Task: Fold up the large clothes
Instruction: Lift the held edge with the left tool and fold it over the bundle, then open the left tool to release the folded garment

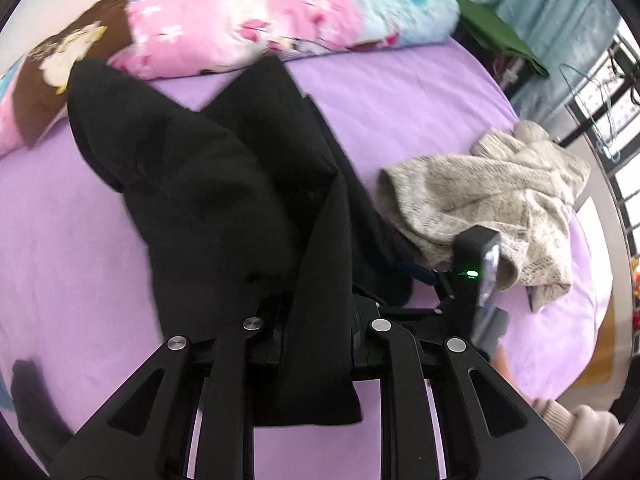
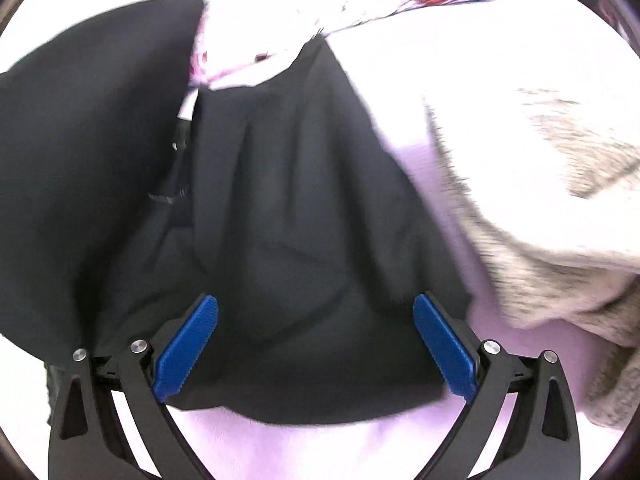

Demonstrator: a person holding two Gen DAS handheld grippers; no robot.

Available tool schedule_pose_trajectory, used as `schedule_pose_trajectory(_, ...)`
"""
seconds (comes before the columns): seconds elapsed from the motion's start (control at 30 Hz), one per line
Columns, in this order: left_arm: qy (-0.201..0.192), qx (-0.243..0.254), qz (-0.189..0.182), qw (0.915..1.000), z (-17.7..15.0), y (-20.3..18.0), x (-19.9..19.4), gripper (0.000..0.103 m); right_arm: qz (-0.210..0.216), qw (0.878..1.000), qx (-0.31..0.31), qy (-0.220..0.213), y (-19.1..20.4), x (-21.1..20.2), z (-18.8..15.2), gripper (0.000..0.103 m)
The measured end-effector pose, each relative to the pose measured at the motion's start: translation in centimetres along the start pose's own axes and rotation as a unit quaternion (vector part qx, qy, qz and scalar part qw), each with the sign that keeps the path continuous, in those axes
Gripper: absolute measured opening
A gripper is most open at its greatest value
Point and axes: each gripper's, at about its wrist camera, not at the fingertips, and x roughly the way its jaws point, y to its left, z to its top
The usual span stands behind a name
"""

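A large black garment (image 1: 224, 184) lies spread on the purple bed sheet (image 1: 400, 104). My left gripper (image 1: 316, 320) is shut on a fold of the black garment, which hangs down between its arms. The right gripper shows in the left wrist view (image 1: 476, 264) at the garment's right edge. In the right wrist view the black garment (image 2: 280, 200) fills the middle, and my right gripper (image 2: 316, 340) is open with its blue pads (image 2: 188, 348) wide apart over the cloth's near edge.
A beige knitted sweater (image 1: 504, 196) lies crumpled to the right of the black garment and also shows in the right wrist view (image 2: 560, 264). A pink floral blanket (image 1: 256, 20) lies along the far side. A window with bars (image 1: 616, 128) is at the right.
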Motion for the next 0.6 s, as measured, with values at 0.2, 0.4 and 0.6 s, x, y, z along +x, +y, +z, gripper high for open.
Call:
schedule_pose_trajectory(0.2, 0.042, 0.047, 0.026, 0.9977, -0.8, -5.6, 8.2, 0.017, -0.029, 0.999, 0.022, -0.003, -3.7, -2.9, -1.9, 0.097)
schedule_pose_trajectory(0.4, 0.069, 0.109, 0.096, 0.987, -4.6, -9.0, 16.6, 0.017, -0.083, 0.996, 0.009, 0.032, -6.5, -4.0, -4.7, 0.096)
schedule_pose_trajectory(0.6, 0.05, 0.144, 0.087, 0.9844, -5.9, -9.6, 16.6, 0.056, -0.113, 0.989, -0.052, 0.076, -6.2, -4.8, -7.3, 0.097)
